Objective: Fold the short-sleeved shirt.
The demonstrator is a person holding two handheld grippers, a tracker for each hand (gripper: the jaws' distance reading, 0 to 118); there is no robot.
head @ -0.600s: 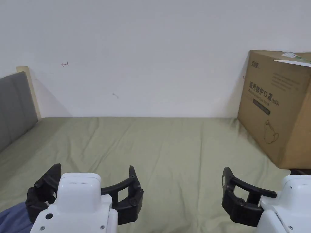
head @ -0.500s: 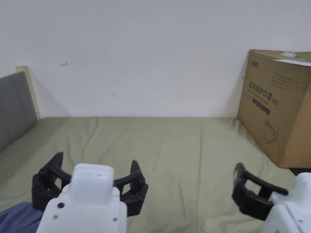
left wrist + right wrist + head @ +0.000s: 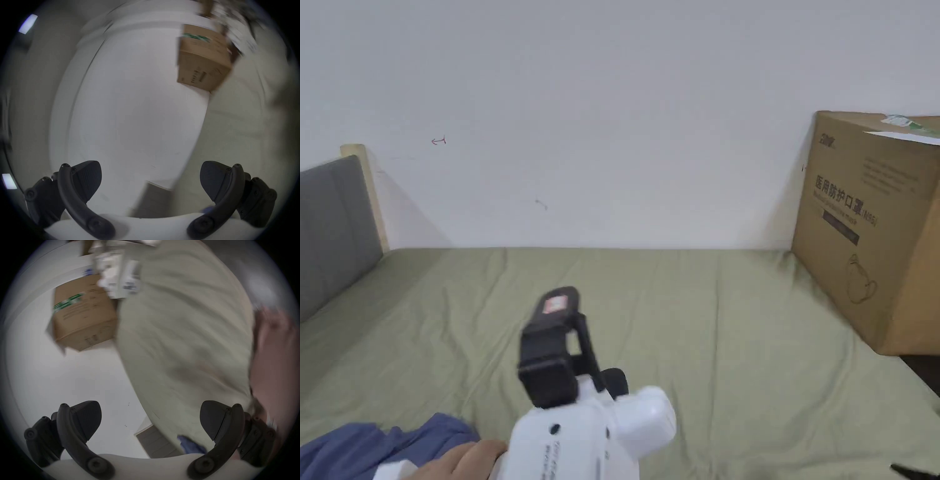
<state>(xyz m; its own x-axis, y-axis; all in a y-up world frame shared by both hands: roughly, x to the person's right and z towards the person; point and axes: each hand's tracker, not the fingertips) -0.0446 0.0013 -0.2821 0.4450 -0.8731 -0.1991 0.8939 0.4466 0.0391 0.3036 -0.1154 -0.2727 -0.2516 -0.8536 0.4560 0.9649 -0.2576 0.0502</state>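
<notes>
Green bedsheet (image 3: 687,312) mostly bare; blue shirt (image 3: 350,447) bunched at near-left edge; both grippers' jaws spread, empty.

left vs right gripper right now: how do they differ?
The left gripper points mostly at the white wall; the right gripper faces the green bed sheet and the blue shirt. In the head view the left gripper is raised over the bed. Shared: both have jaws spread wide, holding nothing, with the cardboard box ahead.
</notes>
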